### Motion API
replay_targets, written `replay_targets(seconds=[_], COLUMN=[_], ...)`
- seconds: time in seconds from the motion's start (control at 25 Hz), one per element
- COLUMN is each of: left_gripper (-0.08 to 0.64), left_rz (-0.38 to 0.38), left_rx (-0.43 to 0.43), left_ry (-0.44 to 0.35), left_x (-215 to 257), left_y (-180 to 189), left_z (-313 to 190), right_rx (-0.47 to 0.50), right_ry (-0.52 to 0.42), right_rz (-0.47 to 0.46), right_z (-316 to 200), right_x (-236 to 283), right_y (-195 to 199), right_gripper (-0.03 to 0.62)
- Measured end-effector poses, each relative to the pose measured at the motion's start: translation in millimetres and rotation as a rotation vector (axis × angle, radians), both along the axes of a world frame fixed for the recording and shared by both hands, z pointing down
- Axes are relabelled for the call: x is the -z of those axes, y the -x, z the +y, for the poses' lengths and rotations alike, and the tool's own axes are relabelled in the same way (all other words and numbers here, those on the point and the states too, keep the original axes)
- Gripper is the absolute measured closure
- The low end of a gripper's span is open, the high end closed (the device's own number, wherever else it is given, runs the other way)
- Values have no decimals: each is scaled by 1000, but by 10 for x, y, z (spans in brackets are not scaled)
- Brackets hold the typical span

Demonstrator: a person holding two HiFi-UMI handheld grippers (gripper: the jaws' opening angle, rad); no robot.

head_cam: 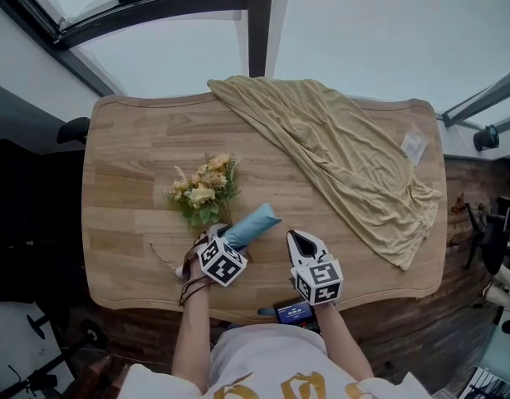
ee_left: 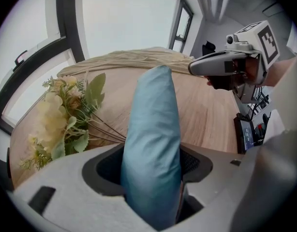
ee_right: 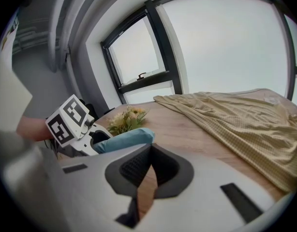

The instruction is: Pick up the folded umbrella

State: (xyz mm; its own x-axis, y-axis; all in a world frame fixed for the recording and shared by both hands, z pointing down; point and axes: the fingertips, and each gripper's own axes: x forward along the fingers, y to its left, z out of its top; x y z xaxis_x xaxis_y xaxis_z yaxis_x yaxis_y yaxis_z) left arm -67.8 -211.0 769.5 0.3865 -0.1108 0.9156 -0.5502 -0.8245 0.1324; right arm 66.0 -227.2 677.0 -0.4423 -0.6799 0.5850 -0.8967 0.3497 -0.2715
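- The wooden table (head_cam: 139,140) fills the middle of the head view, with windows behind its far edge.
- A beige cloth (head_cam: 338,148) lies crumpled from the far middle of the table to its right near part.
- A small bouquet of pale flowers (head_cam: 203,191) lies on the left half, with its stems toward the near edge.
- The folded umbrella (head_cam: 251,225), in a light blue cover, is just right of the flower stems. Its free end points to the far right.
- The left gripper (ee_left: 151,178) has its jaws closed on the near end of the umbrella, which stands out between them.
- The right gripper (ee_right: 143,178) is near the table's near edge, right of the umbrella. Its jaws meet at the tips and nothing is between them.
- A small device with a lit screen (head_cam: 293,311) is at the near edge.
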Motion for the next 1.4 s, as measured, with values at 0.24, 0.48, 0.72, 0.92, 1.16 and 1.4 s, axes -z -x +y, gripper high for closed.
replay_targets(seconds=[0.24,0.48,0.72,0.92,1.16,1.4], left_gripper=[261,283,287,287,287,287], left_rz=[-6,-20,17,60,97,142], left_rx=[5,-31,-25,10,39,91], left_ry=[-4,-52,-99,-126,-176,-239], left_x=[9,50,206,373,605,876], left_y=[2,0,-12,-25,-30,0], left_z=[7,-19,-48,-75,-95,-62], right_rx=[0,-13,-16,-8,-1,-1], right_ry=[-8,-21,-29,-47,-85,-128], right_rz=[7,11,11,10,5,3], right_z=[12,18,36,38,15,99], right_x=[43,101,154,231,382,569], right_y=[-11,-70,-92,-46,-6,3], right_gripper=[581,581,581,581,581,581])
